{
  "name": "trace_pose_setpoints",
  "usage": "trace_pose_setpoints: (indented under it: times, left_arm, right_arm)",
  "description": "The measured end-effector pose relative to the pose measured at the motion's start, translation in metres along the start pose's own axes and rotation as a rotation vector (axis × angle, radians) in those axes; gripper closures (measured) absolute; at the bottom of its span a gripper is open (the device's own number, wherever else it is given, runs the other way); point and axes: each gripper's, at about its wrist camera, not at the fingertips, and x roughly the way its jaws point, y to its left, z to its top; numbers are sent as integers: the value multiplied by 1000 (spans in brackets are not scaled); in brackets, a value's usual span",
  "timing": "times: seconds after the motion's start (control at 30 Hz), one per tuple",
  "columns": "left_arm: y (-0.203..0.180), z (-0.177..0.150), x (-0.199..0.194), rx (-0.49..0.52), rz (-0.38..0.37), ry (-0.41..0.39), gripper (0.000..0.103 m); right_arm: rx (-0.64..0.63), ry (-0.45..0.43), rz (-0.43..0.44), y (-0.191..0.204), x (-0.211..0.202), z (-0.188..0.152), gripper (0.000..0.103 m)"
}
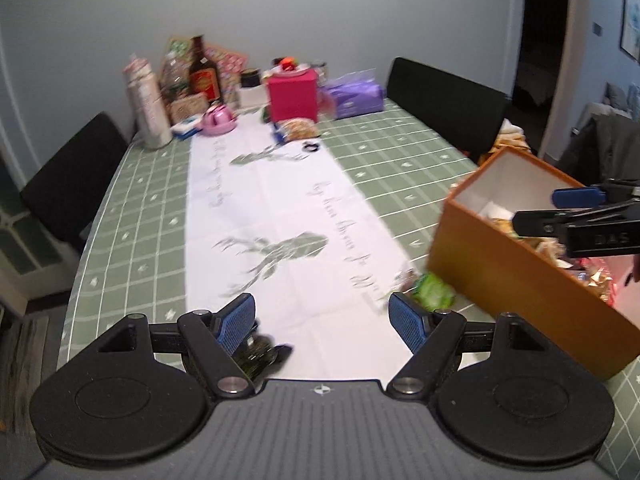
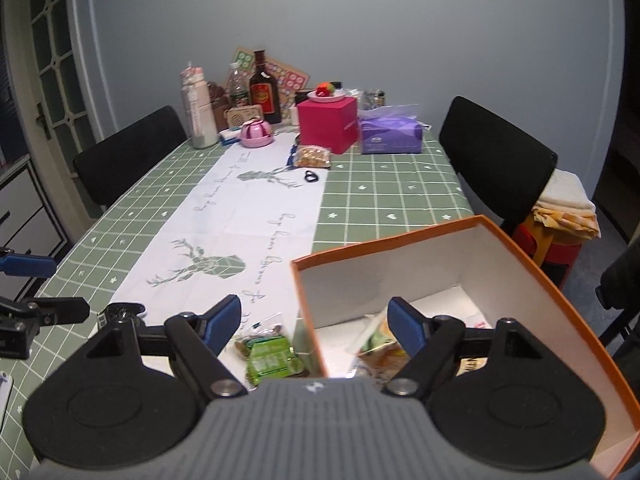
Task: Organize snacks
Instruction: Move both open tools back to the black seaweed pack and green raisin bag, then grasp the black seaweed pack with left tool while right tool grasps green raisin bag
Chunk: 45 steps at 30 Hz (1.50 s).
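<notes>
An orange cardboard box (image 2: 500,240) with a white inside stands on the near right of the table and holds several snack packets (image 2: 378,340). A green snack packet (image 2: 272,358) lies on the white runner just left of the box. It also shows in the left wrist view as the green packet (image 1: 434,290) beside the box (image 1: 520,292). My right gripper (image 2: 314,320) hovers open over the box's left wall with nothing between its fingers. My left gripper (image 1: 322,320) hangs open and empty over the runner, with a small dark packet (image 1: 260,354) under its left finger. A bag of nuts (image 2: 312,156) lies at the far end.
The green checked table (image 1: 132,200) carries at its far end a pink box (image 2: 328,126), a purple tissue pack (image 2: 390,134), a brown bottle (image 2: 264,96), a tall canister (image 2: 198,116) and a pink pot (image 2: 256,134). Black chairs (image 2: 496,160) stand on both sides.
</notes>
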Motion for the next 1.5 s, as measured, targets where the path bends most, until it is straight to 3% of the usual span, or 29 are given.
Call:
trace_pose_setpoints:
  times: [0.23, 0.43, 0.67, 0.8, 0.97, 1.1, 1.37, 1.5]
  left_arm:
    - [45, -24, 15, -142, 35, 19, 14]
    - [61, -34, 25, -161, 70, 59, 14]
    - [71, -46, 47, -93, 128, 134, 14]
    - [66, -44, 56, -22, 107, 140, 14]
    - [50, -34, 64, 202, 56, 82, 13]
    - [52, -35, 81, 279, 37, 76, 9]
    - [67, -35, 111, 214, -58, 99, 9]
    - [68, -40, 126, 188, -121, 151, 9]
  right_arm:
    - [-72, 32, 17, 31, 15, -5, 25]
    - [-162, 77, 2, 54, 32, -16, 25]
    - [-287, 128, -34, 82, 61, -28, 28]
    - [-347, 163, -54, 94, 81, -33, 29]
    - [-404, 183, -58, 100, 95, -38, 29]
    - [-423, 190, -56, 98, 103, -41, 29]
    - [-489, 203, -56, 101, 125, -52, 30]
    - [-472, 224, -55, 96, 137, -54, 31]
